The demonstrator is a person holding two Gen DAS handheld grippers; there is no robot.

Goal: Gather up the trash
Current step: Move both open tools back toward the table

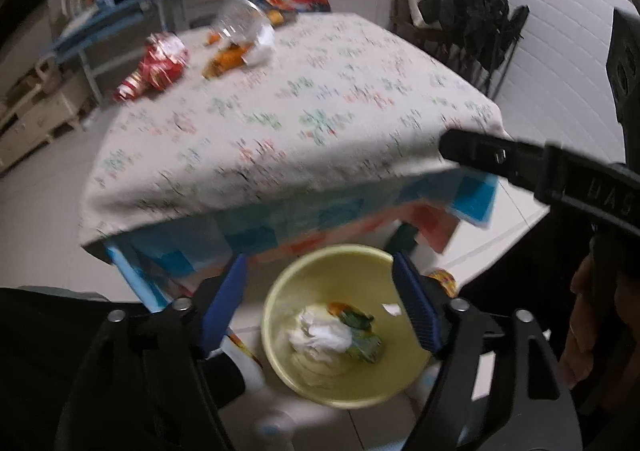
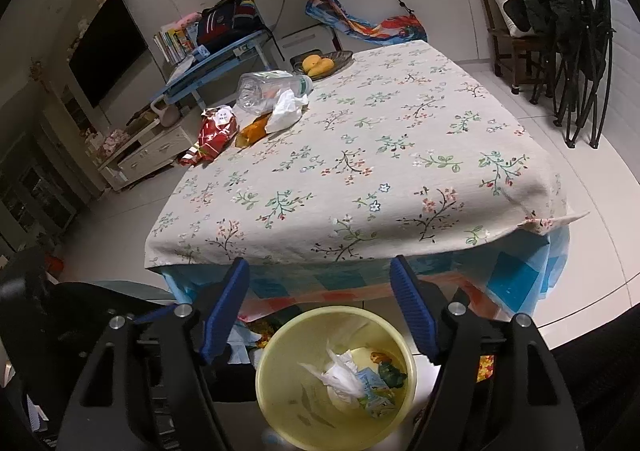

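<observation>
Both grippers hang above a yellow bin (image 2: 280,383) standing on the floor at the near edge of the floral tabletop (image 2: 360,155). The left gripper (image 1: 320,307) and the right gripper (image 2: 320,307) each have their blue fingers (image 2: 224,315) spread wide apart, holding nothing. Inside the bin lie crumpled white tissue (image 2: 340,375) and what appears to be a green wrapper (image 2: 392,373), blurred in the left wrist view. Far across the tabletop from the bin, trash lies uncollected: a red snack wrapper (image 2: 214,137), an orange wrapper (image 2: 252,131), a white tissue (image 2: 286,109) and a clear plastic bottle (image 2: 268,87) on its side. Beyond them sits a dish of yellow fruit (image 2: 318,65).
</observation>
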